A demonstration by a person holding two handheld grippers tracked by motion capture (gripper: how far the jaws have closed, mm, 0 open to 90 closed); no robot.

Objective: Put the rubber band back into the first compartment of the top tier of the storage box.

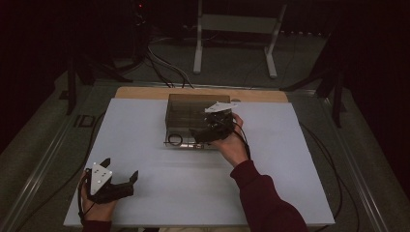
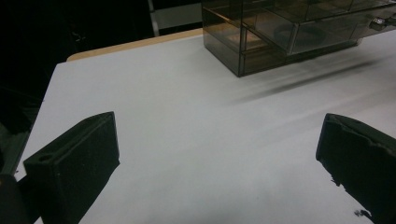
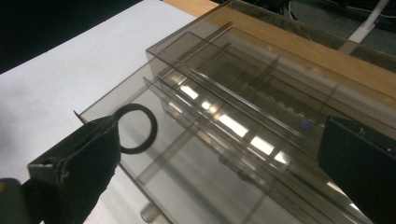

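Drawer box: we see a smoke-tinted clear plastic organiser (image 1: 186, 113) at twelve o'clock on the white board (image 1: 145, 145), its lower drawer pulled out towards the person.
Ring: a black ring (image 1: 174, 139) lies in the open drawer at its seven-o'clock corner; in the right gripper view we find the ring (image 3: 140, 128) just behind the near-left jaw, apart from it as far as we can tell.
Right gripper: the right gripper (image 1: 212, 126) hovers over the drawer, at three o'clock from the ring. Its jaws stand wide apart with nothing clamped between them.
Left gripper: the left gripper (image 1: 121, 181) rests at seven o'clock on the board, well apart from the box. We note widely spread jaws, bare board between them.
Obstructions: the drawer's clear walls and dividers (image 3: 224, 126) surround the ring.
Surroundings: a wooden tabletop edge (image 1: 145, 93) shows past the board at twelve o'clock; beyond it, white stand legs (image 1: 198, 48) and floor cables (image 1: 164, 67).
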